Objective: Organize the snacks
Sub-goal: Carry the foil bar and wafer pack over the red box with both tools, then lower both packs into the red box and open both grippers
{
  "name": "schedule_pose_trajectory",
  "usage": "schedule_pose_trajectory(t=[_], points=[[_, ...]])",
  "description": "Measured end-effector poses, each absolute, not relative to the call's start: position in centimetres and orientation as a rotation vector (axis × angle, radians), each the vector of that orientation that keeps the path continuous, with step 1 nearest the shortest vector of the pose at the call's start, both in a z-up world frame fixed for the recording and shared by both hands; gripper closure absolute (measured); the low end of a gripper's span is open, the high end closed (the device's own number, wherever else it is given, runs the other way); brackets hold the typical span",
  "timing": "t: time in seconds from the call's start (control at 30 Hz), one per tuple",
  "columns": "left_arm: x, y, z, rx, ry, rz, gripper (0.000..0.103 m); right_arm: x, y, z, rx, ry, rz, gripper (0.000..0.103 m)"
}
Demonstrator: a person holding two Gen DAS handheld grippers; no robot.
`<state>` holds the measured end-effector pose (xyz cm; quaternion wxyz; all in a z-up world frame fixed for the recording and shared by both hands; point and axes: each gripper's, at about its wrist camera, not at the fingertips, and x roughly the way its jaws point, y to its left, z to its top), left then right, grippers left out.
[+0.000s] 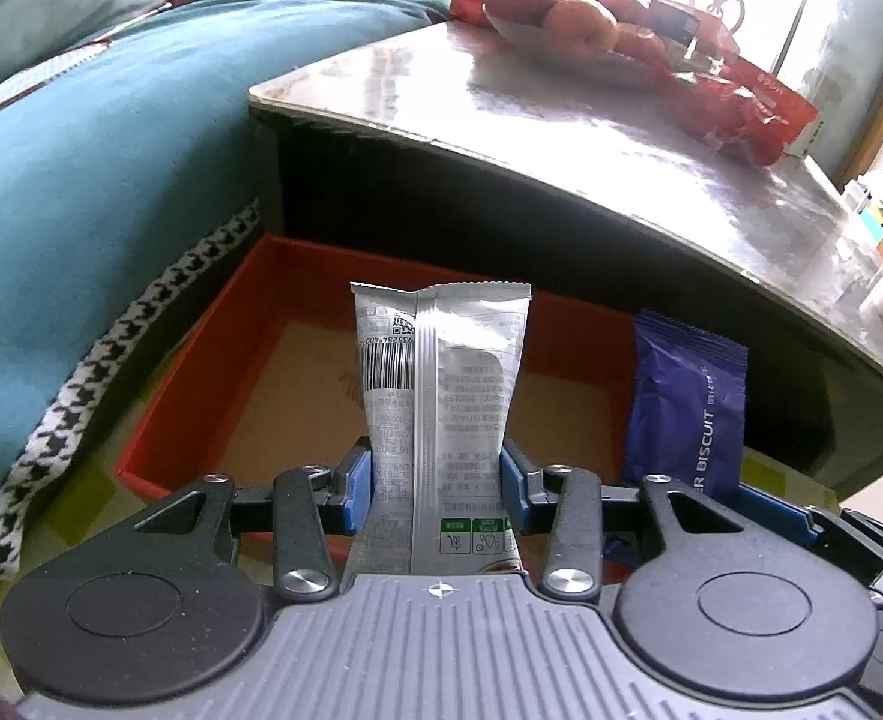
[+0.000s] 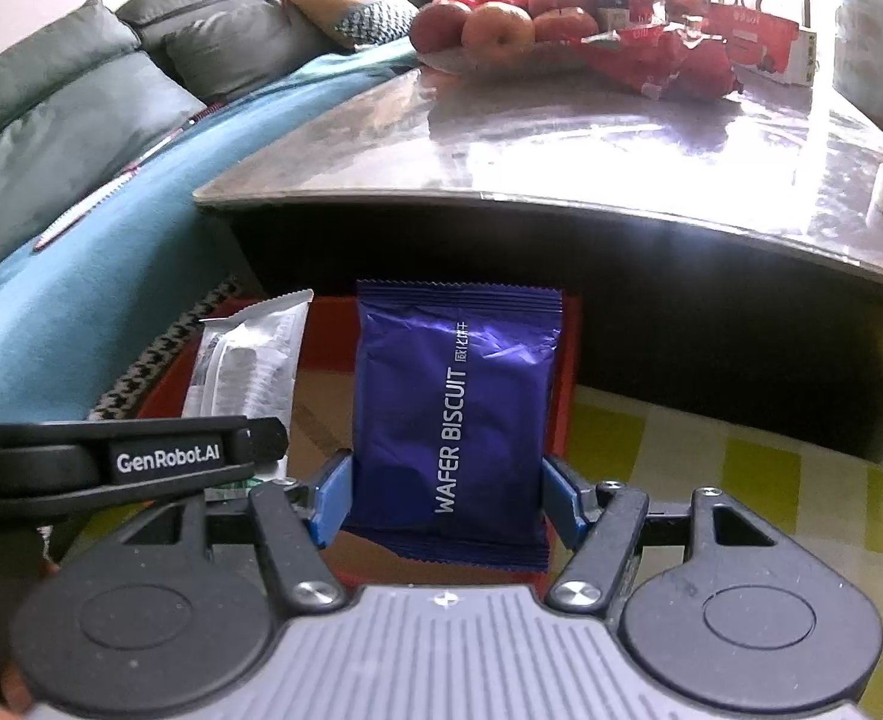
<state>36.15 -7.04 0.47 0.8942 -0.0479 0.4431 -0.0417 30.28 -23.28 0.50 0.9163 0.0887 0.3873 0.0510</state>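
Left wrist view: the left gripper (image 1: 438,483) clamps an upright silver foil snack packet (image 1: 441,414), directly over the shallow red cardboard box (image 1: 201,360) ahead.

Right wrist view: the right gripper (image 2: 447,501) pinches a purple wafer biscuit pouch (image 2: 453,414), long axis upright, above the box's right edge.

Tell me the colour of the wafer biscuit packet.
Purple wafer biscuit packet with white lettering, clearest in the right wrist view.

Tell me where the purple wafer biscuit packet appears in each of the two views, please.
Left wrist view: purple wafer biscuit packet at the lower right, beside the silver packet.
Right wrist view: in the centre, clamped in the right tool.
Shared landmark: the red box below both packets, in front of the shiny table.
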Motion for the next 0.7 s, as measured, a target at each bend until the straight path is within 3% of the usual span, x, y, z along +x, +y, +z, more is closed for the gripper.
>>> schedule_pose_trajectory(t=[0.43, 0.7], points=[[39.2, -6.5, -3.0, -0.082, 0.982, -0.054, 0.050, 32.1, -22.3, -1.1, 0.120, 0.826, 0.117, 0.036], [38.8, -5.4, -3.1, -0.088, 0.992, -0.040, 0.033, 32.2, -23.0, -1.7, 0.169, 0.854, 0.127, 0.036]])
